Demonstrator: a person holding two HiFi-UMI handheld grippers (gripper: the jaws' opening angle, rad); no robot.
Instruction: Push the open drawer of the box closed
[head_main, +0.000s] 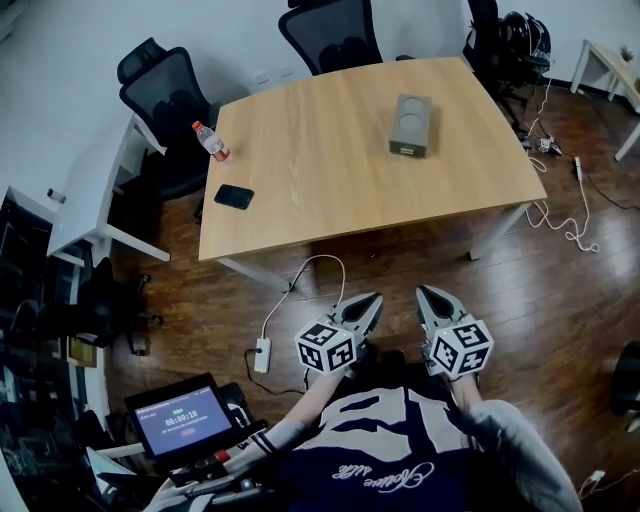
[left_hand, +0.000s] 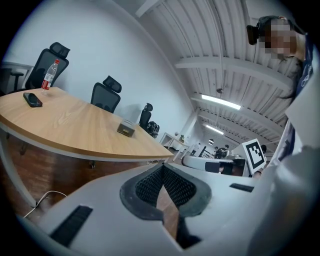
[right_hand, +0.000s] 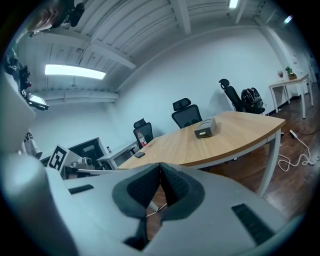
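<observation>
Surface (head_main: 330, 170): pale wood grain, matt. Box (head_main: 411, 125): grey, matt. Floor (head_main: 560, 300): dark wood planks, faint sheen. Left gripper (left_hand: 163, 169): smooth grey plastic; pads (left_hand: 149, 187) black, ribbed. Bottle (head_main: 211, 141): clear plastic.

Wood table (head_main: 330, 150), grey box (head_main: 411, 125) far right, upright bottle (head_main: 210, 141) at left edge, prob. phone (head_main: 233, 196) near it
</observation>
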